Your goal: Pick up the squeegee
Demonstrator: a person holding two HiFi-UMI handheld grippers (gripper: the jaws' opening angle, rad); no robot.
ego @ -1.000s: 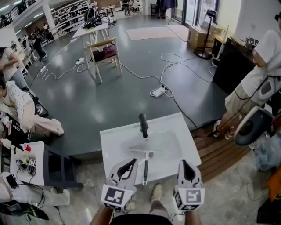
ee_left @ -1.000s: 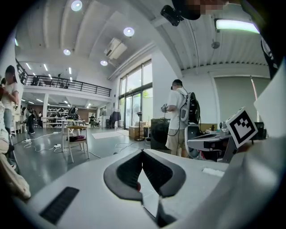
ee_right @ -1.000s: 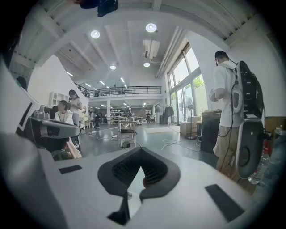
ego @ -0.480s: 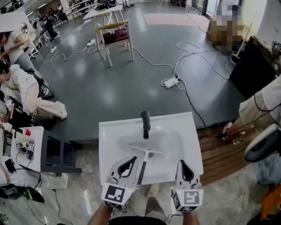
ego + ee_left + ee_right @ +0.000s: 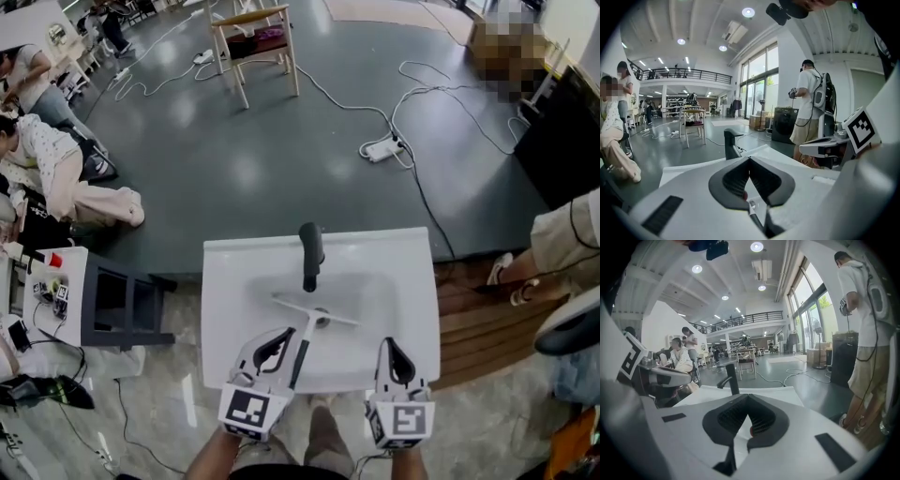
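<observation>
Both claws now sit lower and nearer the sink (image 5: 225,281) than a second ago; left claw (image 5: 284,336) and right claw (image 5: 388,344) are pinched closed, holding nothing. Squeegee (image 5: 307,324) lies in the basin, handle just right of the left claw's tip, apart from the right claw. Probably still the approach, and the left claw must open to grab it.

Glossy grey floor (image 5: 262,178), white power strip (image 5: 381,148), perhaps a wooden chair (image 5: 259,36), tall windows (image 5: 757,86), ceiling spotlights (image 5: 748,12)
</observation>
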